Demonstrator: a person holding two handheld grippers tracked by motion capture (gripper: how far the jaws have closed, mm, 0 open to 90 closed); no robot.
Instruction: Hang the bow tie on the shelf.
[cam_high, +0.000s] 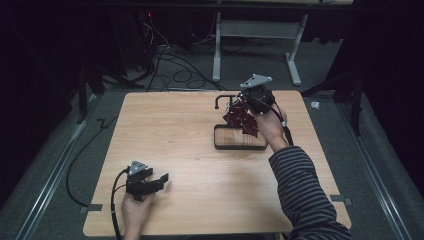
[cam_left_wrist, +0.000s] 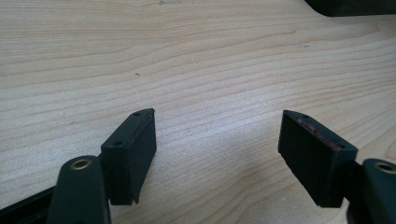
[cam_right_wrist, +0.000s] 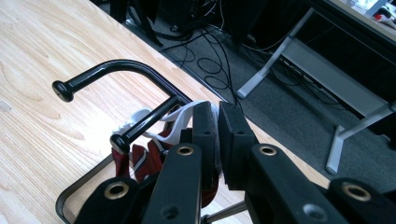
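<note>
High view: the dark red and white fabric item (cam_high: 242, 118) hanging on the black metal stand (cam_high: 235, 131) is too small to identify, and the right gripper (cam_high: 248, 103) and hand (cam_high: 270, 127) cover its upper part. Right gripper view: the closed fingers (cam_right_wrist: 205, 122) hide where the white strap (cam_right_wrist: 180, 113) is pinched; the frame's lower edge cuts off the stand's base. Left gripper view: a dark object (cam_left_wrist: 352, 6) is cropped by the top edge.

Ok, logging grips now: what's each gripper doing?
Left gripper: open, empty, low over the table.
Right gripper: shut on the dark red cloth at the black stand.
</note>
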